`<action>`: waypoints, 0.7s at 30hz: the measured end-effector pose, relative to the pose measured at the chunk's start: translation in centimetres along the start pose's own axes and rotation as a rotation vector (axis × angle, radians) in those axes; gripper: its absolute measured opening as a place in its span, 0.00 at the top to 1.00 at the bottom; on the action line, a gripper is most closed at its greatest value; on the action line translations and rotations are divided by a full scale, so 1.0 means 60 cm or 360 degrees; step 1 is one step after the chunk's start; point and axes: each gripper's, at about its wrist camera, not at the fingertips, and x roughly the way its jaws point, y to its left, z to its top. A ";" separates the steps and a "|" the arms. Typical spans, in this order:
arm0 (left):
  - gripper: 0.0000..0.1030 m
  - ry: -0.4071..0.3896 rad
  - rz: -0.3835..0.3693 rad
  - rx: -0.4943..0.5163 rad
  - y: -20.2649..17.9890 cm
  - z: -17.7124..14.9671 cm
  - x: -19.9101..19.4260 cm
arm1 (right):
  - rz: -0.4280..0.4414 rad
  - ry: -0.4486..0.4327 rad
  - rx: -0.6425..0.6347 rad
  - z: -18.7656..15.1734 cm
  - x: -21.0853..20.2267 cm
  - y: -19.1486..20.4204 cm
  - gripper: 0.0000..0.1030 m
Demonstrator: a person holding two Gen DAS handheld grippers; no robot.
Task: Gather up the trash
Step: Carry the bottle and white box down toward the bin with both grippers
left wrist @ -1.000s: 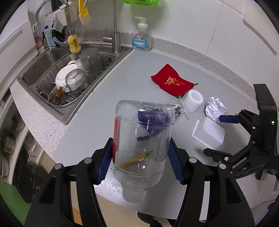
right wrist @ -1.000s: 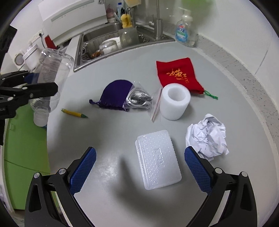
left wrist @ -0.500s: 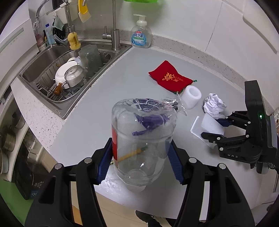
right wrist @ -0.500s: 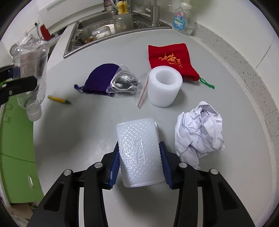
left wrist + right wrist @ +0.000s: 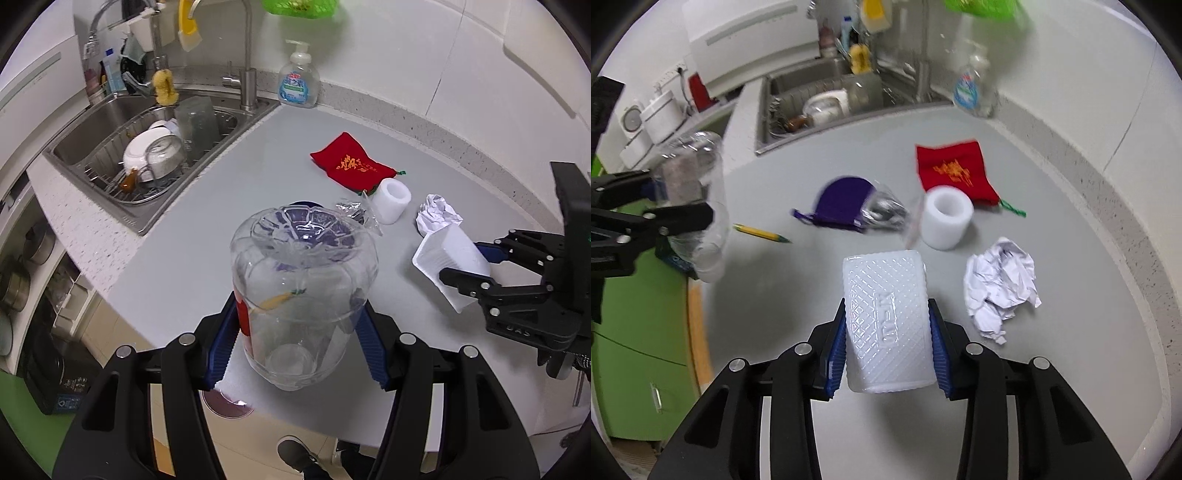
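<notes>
The right tool (image 5: 886,332) is closed on the white plastic tray (image 5: 888,317), lifted off the bench (image 5: 1071,369); the left tool (image 5: 297,343) clamps the clear bottle (image 5: 303,288) upside down out past the bench's near edge. To carry both well, I judge, keep each grip firm and level, since thin plastic can buckle and slip; the crumpled paper (image 5: 1001,284) lies just right of the tray, the foam ring (image 5: 946,216) beyond it.

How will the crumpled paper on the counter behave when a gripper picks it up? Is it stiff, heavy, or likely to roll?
The crumpled paper looks loosely wadded, so it is probably very light and would squash between the pads rather than resist. Its irregular folds and a flat flap on the counter suggest it will hardly roll. A light push might slide it.
</notes>
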 end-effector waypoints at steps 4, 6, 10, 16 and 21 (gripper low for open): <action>0.42 -0.0039 0.0007 -0.0042 0.022 -0.023 -0.034 | 0.0030 -0.0068 -0.0030 0.004 -0.029 0.041 0.62; 0.42 -0.0060 0.0019 -0.0071 0.040 -0.038 -0.054 | 0.0057 -0.0099 -0.0056 0.006 -0.042 0.068 0.62; 0.43 -0.0079 0.0059 -0.0127 0.081 -0.074 -0.088 | 0.0131 -0.0134 -0.0119 0.011 -0.054 0.128 0.62; 0.43 -0.0058 0.0143 -0.0229 0.157 -0.153 -0.122 | 0.0276 -0.0136 -0.0234 0.008 -0.040 0.241 0.62; 0.43 -0.0016 0.0188 -0.0330 0.223 -0.225 -0.121 | 0.0362 -0.0078 -0.0310 -0.009 0.008 0.328 0.62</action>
